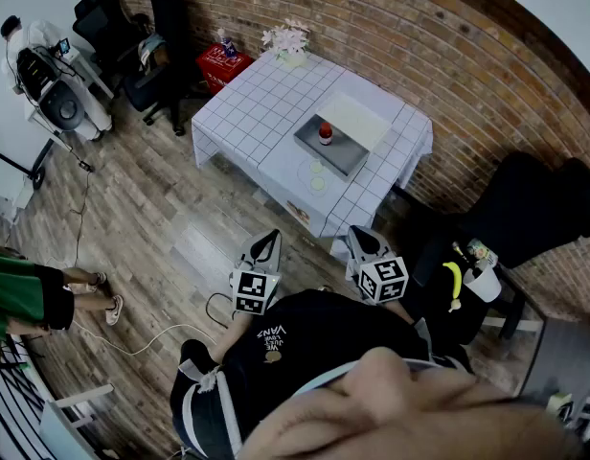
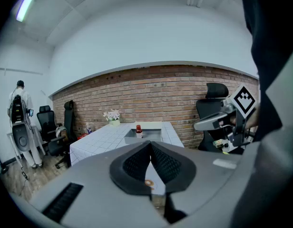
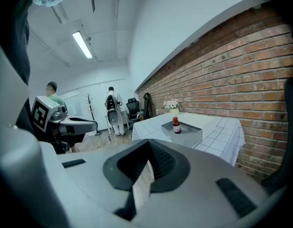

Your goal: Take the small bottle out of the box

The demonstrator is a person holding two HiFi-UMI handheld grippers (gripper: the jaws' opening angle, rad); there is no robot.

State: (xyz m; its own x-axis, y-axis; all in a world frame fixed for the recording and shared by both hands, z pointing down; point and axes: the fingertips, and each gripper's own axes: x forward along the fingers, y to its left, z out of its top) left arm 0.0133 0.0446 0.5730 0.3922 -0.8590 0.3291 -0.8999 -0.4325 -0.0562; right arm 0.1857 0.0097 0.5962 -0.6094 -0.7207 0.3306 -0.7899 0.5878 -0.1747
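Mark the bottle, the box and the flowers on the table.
bottle [image 1: 325, 133], head view, on the middle of its body.
box [image 1: 349, 155], head view, on the bare floor inside it.
flowers [image 1: 287, 38], head view, on the pale blossoms.

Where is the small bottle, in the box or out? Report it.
In, and upright: the small bottle stands cap up inside the grey box on the table, and neither gripper is near it.
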